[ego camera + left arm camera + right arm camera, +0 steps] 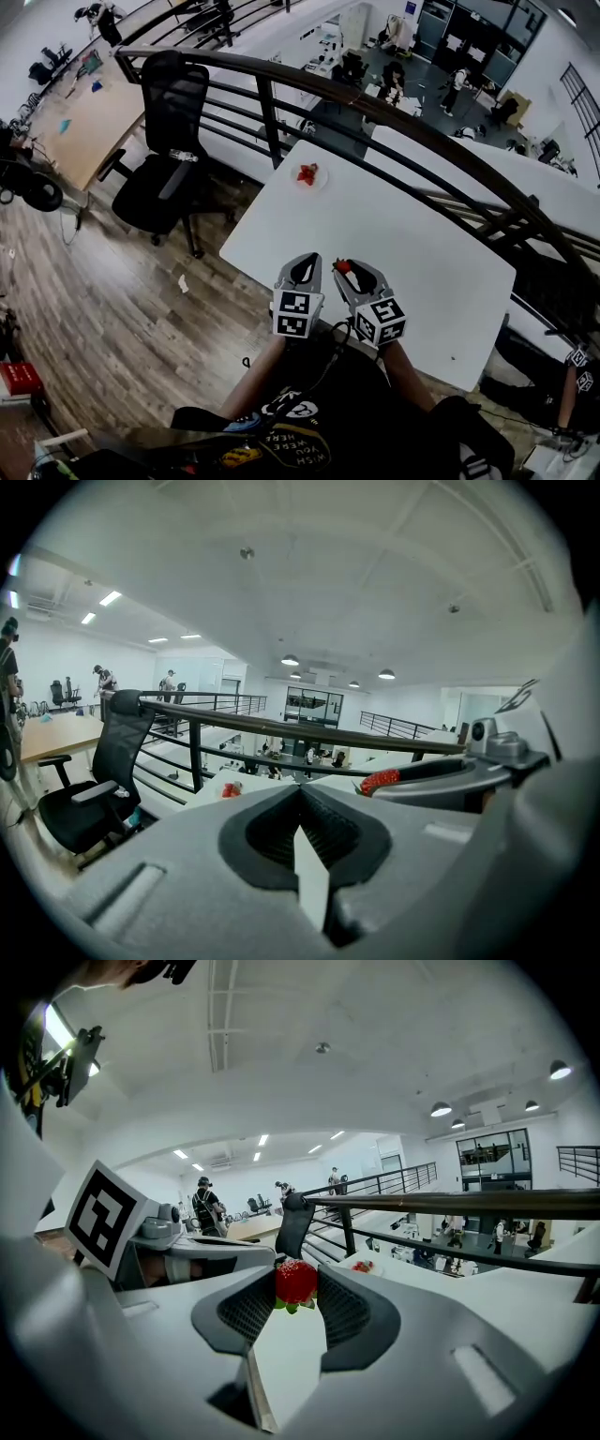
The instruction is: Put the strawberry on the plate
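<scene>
A white table [403,225] fills the middle of the head view. A black chair [167,141] stands on the wood floor [103,300] at the table's 10 o'clock, just beside a dark railing [394,112]. The railing runs behind the table from 11 o'clock to 4 o'clock. A wooden desk [84,122] lies at 10 o'clock beyond the chair, with a person [101,19] near its far end. A small white scrap [183,282] lies on the floor at the table's 9 o'clock. A red box [19,377] sits at the view's 8 o'clock edge.
</scene>
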Demonstrator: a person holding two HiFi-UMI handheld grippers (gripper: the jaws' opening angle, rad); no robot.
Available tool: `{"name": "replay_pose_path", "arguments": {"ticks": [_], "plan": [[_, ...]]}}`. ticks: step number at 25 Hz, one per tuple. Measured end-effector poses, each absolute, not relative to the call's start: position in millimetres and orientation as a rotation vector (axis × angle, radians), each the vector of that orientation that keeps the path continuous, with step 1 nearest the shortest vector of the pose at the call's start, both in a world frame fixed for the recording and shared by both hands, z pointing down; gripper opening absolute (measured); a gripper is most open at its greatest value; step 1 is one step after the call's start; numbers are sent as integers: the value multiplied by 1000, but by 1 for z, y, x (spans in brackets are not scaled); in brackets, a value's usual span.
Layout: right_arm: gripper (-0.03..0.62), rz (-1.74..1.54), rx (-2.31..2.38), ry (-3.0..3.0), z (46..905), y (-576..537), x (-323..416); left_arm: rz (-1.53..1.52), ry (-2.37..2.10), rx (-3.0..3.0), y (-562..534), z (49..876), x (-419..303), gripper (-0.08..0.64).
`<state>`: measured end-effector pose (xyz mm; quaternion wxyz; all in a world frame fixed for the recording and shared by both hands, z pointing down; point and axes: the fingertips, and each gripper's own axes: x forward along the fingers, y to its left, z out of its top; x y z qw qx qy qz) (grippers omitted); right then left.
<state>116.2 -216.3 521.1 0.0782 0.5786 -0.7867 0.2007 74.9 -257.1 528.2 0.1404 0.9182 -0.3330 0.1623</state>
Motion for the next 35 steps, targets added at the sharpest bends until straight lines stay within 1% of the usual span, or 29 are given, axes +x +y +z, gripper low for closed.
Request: {"name": "replay_pose_path", "arguments": {"ticks": [9, 18, 35], "plan": [[140, 626, 1812, -2231, 534, -258, 117, 504, -835, 2664, -302, 546, 70, 5], [140, 642, 1765, -2231, 544, -294, 125, 536, -863, 2629, -335, 557, 72, 5], [140, 672, 1647, -2330, 569, -356, 177, 617, -982, 2583, -386, 576, 117, 5]]}}
